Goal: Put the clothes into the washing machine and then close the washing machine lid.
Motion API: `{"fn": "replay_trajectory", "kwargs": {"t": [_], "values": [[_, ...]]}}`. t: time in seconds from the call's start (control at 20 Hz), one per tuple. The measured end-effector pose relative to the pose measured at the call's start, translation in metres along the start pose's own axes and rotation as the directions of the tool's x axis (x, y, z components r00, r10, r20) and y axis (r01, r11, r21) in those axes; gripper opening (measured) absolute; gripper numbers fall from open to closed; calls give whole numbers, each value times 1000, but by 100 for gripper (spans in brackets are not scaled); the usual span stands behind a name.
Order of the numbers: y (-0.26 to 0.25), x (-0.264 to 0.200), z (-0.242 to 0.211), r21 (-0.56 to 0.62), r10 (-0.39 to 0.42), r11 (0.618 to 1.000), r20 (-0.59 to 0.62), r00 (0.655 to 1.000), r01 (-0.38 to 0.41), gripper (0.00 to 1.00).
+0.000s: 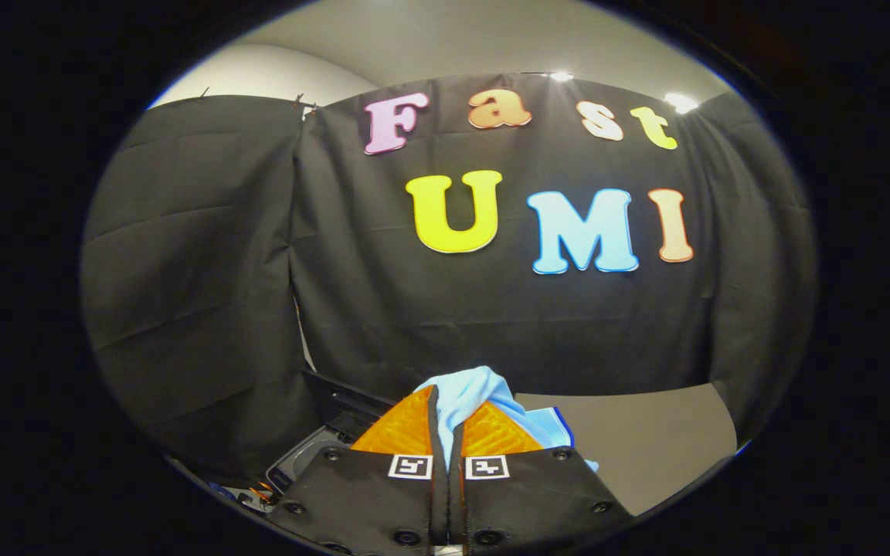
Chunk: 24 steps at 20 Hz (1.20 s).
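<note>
My gripper [449,413] is shut on a light blue cloth [470,391], which bunches up between the fingertips and hangs out to the right of them. The gripper is lifted well above the table. Below and left of the fingers I see part of the washing machine [307,461], with its dark raised lid [341,401] and the pale rim of the opening. Most of the machine is hidden behind the fingers.
A grey tabletop [646,440] stretches right of the fingers. The black cloth wall [383,309] stands close behind the machine and the table. Some small wires lie by the machine's near left corner [248,494].
</note>
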State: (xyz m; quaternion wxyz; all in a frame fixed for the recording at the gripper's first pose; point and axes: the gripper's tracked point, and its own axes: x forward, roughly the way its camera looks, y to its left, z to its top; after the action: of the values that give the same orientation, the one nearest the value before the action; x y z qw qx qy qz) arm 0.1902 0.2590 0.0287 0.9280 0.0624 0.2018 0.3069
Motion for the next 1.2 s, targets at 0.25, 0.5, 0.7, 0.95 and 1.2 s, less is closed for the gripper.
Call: {"fn": "replay_trajectory", "kwargs": {"t": [0.25, 0.5, 0.7, 0.95, 1.2], "values": [[77, 12, 10, -25, 101, 995, 11, 995, -100, 2], [147, 15, -7, -40, 134, 990, -18, 991, -134, 2], [192, 15, -22, -42, 137, 989, -42, 990, -138, 2], [218, 28, -58, -32, 138, 989, -101, 985, -142, 2], [223, 62, -110, -19, 151, 987, -200, 968, -158, 2]]}}
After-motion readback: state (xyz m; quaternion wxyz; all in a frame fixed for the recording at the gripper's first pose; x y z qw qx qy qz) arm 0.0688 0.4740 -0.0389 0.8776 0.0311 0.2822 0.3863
